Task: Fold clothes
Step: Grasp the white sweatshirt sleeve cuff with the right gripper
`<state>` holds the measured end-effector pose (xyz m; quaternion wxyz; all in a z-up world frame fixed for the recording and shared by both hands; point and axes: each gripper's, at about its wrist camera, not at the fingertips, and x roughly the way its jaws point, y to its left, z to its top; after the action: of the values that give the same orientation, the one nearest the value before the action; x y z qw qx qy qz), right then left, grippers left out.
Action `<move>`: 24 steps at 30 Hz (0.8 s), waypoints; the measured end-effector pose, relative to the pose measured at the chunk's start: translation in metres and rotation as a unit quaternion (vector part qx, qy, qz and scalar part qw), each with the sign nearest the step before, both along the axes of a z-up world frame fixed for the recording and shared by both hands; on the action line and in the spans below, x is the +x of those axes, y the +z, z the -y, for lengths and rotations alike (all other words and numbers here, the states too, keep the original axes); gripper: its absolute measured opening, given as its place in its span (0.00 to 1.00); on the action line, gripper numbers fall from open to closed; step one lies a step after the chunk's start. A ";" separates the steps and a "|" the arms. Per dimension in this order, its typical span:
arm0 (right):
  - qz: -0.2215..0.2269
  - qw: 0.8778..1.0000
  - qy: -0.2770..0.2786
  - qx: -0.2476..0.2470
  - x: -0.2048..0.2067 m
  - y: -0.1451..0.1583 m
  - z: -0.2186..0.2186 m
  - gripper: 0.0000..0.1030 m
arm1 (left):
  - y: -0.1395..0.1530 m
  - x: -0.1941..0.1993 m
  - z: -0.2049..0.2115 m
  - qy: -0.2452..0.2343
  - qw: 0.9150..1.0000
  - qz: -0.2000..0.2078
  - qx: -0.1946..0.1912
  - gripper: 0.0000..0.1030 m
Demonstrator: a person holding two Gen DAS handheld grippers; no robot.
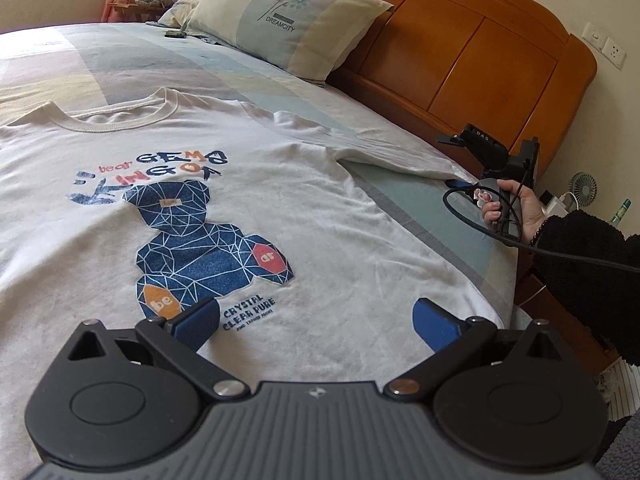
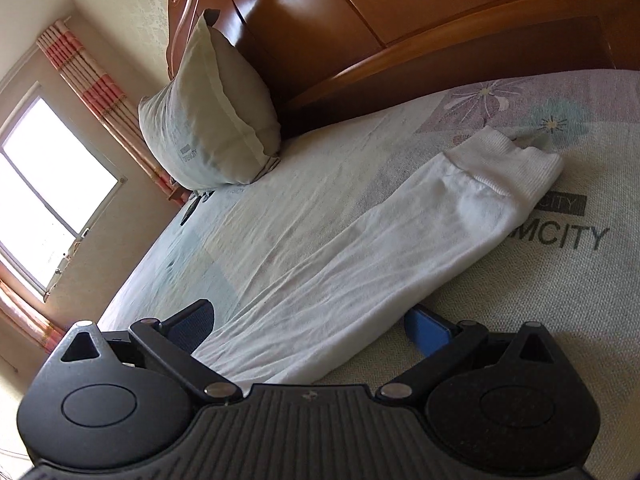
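A white sweatshirt (image 1: 248,208) with a blue bear print lies flat, front up, on the bed, collar (image 1: 120,118) toward the far left. My left gripper (image 1: 316,322) hovers open over its lower hem, holding nothing. One long sleeve (image 2: 360,248) stretches across the sheet to its ribbed cuff (image 2: 516,168). My right gripper (image 2: 310,324) is open, low over the sheet, its blue pads either side of the sleeve's near part. In the left wrist view a hand (image 1: 508,212) in a black sleeve holds that right gripper at the bed's right edge.
A pillow (image 1: 288,20) leans on the wooden headboard (image 1: 460,60); both also show as pillow (image 2: 208,120) and headboard (image 2: 360,20). A small dark object (image 1: 174,33) lies near the pillow. A black cable (image 1: 560,254) trails from the right gripper. A window (image 2: 48,192) is far left.
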<state>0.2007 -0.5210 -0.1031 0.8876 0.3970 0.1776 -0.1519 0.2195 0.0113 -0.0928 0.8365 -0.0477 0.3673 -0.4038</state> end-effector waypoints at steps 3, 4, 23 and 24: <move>0.015 1.000 -0.005 -0.001 0.001 -0.002 0.005 1.00 | 0.000 0.000 0.000 0.000 1.000 -0.001 -0.002 0.99; 0.022 1.000 -0.008 -0.001 0.002 -0.003 0.006 1.00 | -0.001 0.001 0.000 0.000 1.000 -0.002 -0.002 0.99; 0.029 1.000 -0.006 0.002 0.042 0.010 0.013 1.00 | 0.000 0.000 0.001 -0.009 1.000 0.004 0.009 0.99; 0.032 0.999 -0.004 0.002 0.042 0.013 0.011 1.00 | 0.002 -0.001 0.001 -0.010 1.000 0.008 0.011 0.99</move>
<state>0.2424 -0.5319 -0.0904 0.8914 0.4043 0.1478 -0.1420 0.2183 0.0104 -0.0912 0.8355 -0.0318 0.3657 -0.4089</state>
